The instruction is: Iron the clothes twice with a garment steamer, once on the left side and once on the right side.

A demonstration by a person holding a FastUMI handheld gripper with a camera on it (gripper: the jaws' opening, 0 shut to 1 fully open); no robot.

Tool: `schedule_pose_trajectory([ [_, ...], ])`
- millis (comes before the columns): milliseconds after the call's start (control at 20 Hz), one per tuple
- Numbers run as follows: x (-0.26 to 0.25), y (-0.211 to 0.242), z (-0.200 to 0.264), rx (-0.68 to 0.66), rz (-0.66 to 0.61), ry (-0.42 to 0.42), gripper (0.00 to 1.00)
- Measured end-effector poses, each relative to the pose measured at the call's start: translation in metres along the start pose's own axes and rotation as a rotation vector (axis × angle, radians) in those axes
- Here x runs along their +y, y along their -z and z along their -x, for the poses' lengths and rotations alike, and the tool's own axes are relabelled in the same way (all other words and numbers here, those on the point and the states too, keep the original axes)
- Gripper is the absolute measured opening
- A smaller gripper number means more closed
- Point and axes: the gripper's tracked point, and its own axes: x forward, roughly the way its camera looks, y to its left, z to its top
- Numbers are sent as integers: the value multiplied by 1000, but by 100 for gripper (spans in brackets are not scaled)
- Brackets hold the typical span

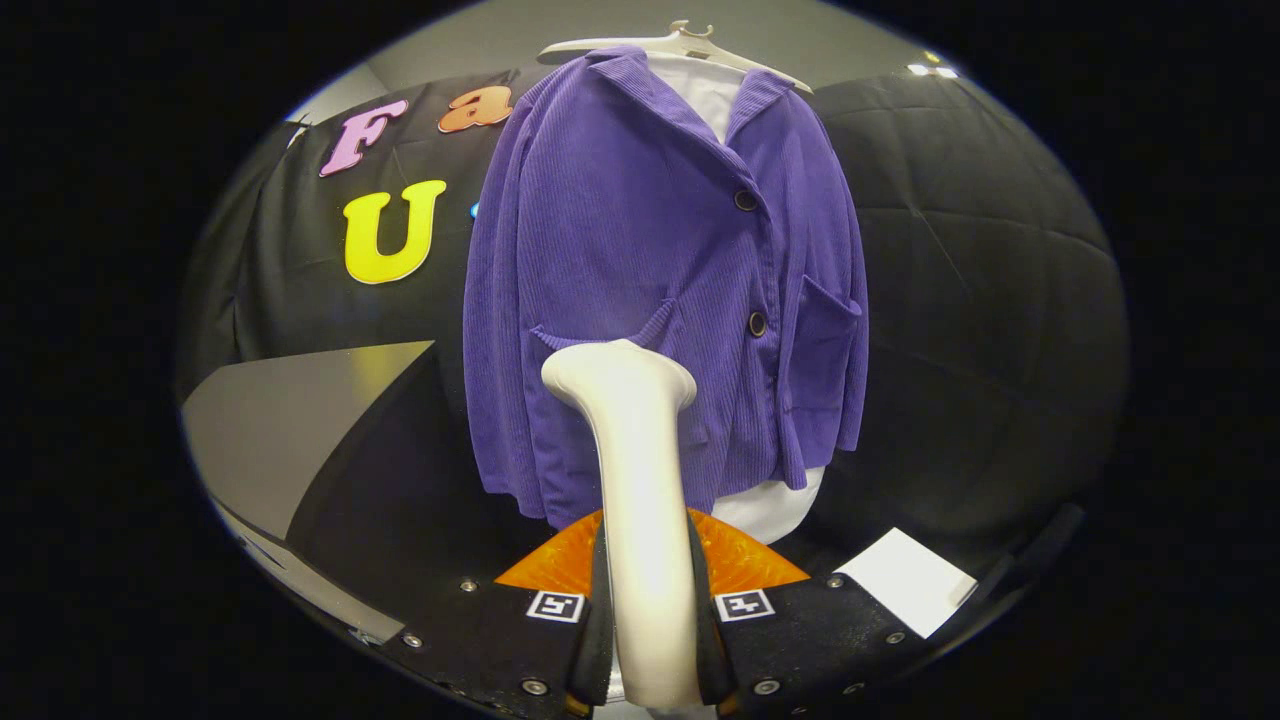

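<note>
A purple corduroy jacket (640,260) hangs on a white hanger (690,45) over a white shirt (712,95), facing me. My gripper (648,610) is shut on the handle of a white garment steamer (640,500). The steamer rises between the fingers, and its head (618,372) sits against or just before the jacket's lower front, near the left pocket (600,335). I cannot tell whether the head touches the cloth. The white shirt's hem (770,505) shows below the jacket.
A grey tabletop (290,430) lies to the left of the jacket. A white sheet of paper (910,580) rests to the right, beyond the right finger. Black quilted cloth (980,300) forms the wall behind the jacket.
</note>
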Motion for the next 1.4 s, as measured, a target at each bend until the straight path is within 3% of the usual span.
schedule_pose_trajectory([
  [800,-23,51,10,119,-3,4,33],
  [1050,-29,1,49,42,6,-29,33],
  [1400,-65,-137,106,-192,-45,-15,33],
])
